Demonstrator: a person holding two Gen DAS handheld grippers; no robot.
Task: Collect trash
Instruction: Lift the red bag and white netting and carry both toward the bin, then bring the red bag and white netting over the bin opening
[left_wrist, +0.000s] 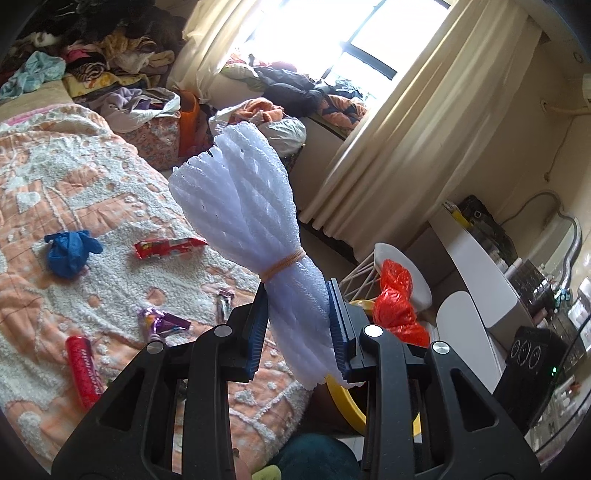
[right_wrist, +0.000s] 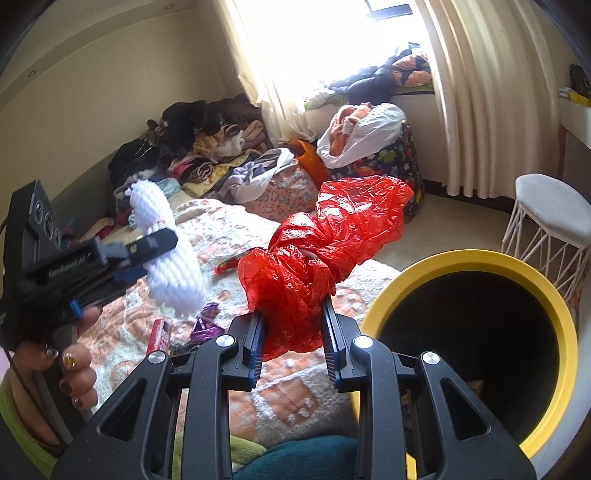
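cluttered bedroom, quilted bed (left_wrist: 92, 177): your left gripper (left_wrist: 301, 325) clamps foam netting (left_wrist: 251, 206); right gripper (right_wrist: 293, 332) clamps red bag (right_wrist: 325, 236); yellow bin (right_wrist: 554, 295) at four o'clock. loose plastic could slip short.

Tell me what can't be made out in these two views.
- Bin contents: right wrist view, the inside is dark; left wrist view, the left gripper and foam net cover most of it.
- Red wrapper print: too small and partly behind the right gripper; its end is hidden.
- Outside the window: blown out by glare in both views.
- What the red bag wraps: hidden by its own crumpled folds.
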